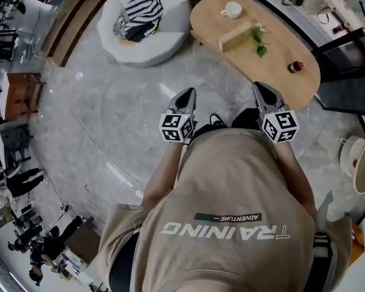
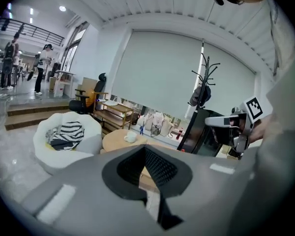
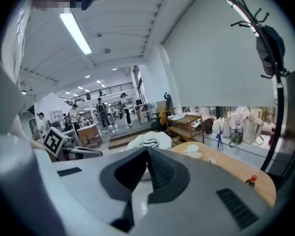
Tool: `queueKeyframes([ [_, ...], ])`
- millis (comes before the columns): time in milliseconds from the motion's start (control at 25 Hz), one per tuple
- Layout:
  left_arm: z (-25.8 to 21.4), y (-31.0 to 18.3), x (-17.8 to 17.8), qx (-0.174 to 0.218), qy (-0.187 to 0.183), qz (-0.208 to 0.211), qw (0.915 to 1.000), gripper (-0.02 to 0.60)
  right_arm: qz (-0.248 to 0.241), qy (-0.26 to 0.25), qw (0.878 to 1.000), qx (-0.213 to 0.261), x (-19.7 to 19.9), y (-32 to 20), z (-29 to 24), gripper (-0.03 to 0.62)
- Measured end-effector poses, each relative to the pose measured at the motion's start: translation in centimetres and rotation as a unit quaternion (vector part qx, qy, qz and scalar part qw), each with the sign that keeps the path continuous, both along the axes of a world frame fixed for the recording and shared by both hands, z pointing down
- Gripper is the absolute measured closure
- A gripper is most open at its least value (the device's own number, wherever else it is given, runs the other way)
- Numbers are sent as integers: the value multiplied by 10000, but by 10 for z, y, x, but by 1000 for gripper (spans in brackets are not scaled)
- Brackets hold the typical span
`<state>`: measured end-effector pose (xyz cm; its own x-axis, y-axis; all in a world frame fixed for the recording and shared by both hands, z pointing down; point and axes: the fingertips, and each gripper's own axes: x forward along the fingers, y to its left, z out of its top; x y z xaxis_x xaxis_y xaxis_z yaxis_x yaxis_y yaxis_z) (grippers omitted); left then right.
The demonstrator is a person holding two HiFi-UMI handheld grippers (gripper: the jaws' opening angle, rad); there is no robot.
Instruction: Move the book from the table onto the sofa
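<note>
Both grippers are empty, and neither touches anything.

Your left gripper: in the left gripper view its jaws are closed pad against pad, with nothing between them. In the head view it is held over the grey marble floor, tips pointing towards the gap between sofa and tabletop. Its marker cube sits close to your chest.

Your right gripper: in the right gripper view its jaws are also fully together and grip nothing. In the head view its tips are near the nearer edge of the tabletop, not over it.

The grippers are side by side and apart. Each shows in the other's view.

The book lies flat on the oval wooden tabletop, about mid-length. It is well apart from both grippers.
- A white cup stands beyond the book.
- A leafy green sprig lies just beside the book's right end.
- A small red-capped bottle stands near the tabletop's right end.

The sofa is a round white seat to the left of the tabletop. It carries a black-and-white striped cushion, and no book is on it.
</note>
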<state>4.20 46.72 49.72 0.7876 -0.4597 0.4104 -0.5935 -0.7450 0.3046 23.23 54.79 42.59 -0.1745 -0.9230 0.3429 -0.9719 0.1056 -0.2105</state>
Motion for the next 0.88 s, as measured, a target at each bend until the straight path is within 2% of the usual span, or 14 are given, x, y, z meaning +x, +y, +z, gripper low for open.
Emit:
queueKeyframes([
  [80,1,-9,-7,45,37,-144,9999,591,-269,195,9994,21,-6,-18,-3,591],
  [160,9,-8,-13,142,-128,-124,9997,591,-438,286,9986,-49,-16,-27,6,591],
  [320,18,-22,-10,21,-206,-112,9997,591,-506,202,9984,-154,-25,-50,17,591],
  [480,23,-40,7,-84,-214,-73,9997,591,-661,26,9976,-208,-15,-68,34,591],
  [600,18,-64,27,-74,-311,-53,9995,591,-645,34,9976,-243,16,-96,41,591],
  [720,6,-89,53,58,-377,18,9993,591,-487,113,9987,-72,57,-130,29,591],
  [880,4,-114,114,132,-410,839,9955,591,-126,105,9998,144,109,-163,21,591],
])
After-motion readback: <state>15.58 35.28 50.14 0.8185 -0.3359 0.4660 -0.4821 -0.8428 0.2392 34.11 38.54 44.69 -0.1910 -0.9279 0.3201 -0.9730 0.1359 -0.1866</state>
